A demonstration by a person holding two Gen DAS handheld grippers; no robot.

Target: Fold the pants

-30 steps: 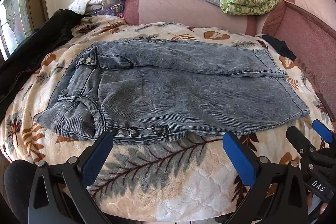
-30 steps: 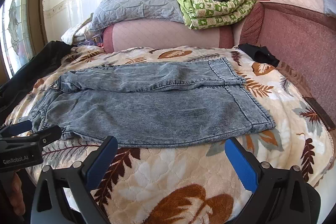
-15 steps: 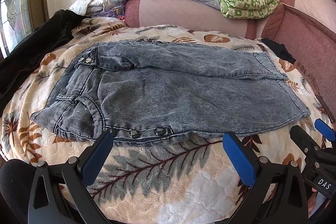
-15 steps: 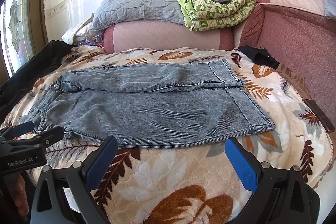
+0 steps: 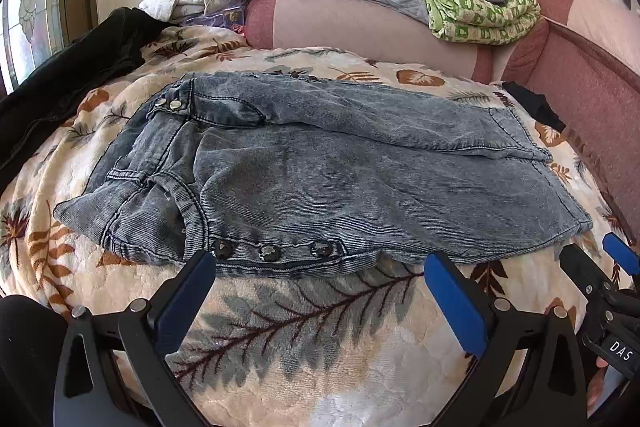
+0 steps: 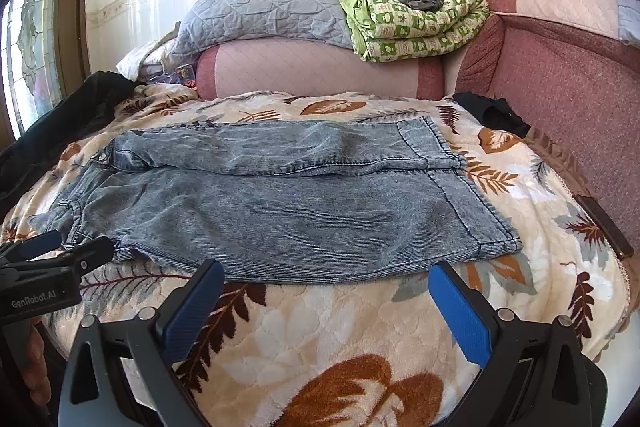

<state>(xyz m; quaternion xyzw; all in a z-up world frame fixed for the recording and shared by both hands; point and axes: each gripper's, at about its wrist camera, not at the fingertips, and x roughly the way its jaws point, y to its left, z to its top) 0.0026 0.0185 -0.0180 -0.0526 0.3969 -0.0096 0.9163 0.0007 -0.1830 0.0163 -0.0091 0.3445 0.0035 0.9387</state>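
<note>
Leaf-patterned plush blanket (image 5: 304,355) fills the near ground under both my tools, cream with brown and grey fronds. My left gripper (image 5: 320,283) hangs just short of the near edge of the pants (image 5: 340,183), its blue pads spread wide apart and holding nothing; three metal buttons (image 5: 270,251) sit on the denim right ahead of it. My right gripper (image 6: 326,287) is likewise spread open and empty, poised at the near edge further right, toward the hem end. From the right view I see the left tool's tips at the waistband corner on the near left; I cannot tell whether they touch the cloth. Those grey-blue jeans lie flat across the blanket, folded lengthwise, waistband left and leg hems right. Further back, a black garment (image 6: 492,115) lies at the far right beside the reddish sofa arm (image 6: 560,87). Farthest off, a grey quilted pillow (image 6: 264,11) and a green patterned quilt (image 6: 416,27) rest on the pink backrest (image 6: 312,67).
</note>
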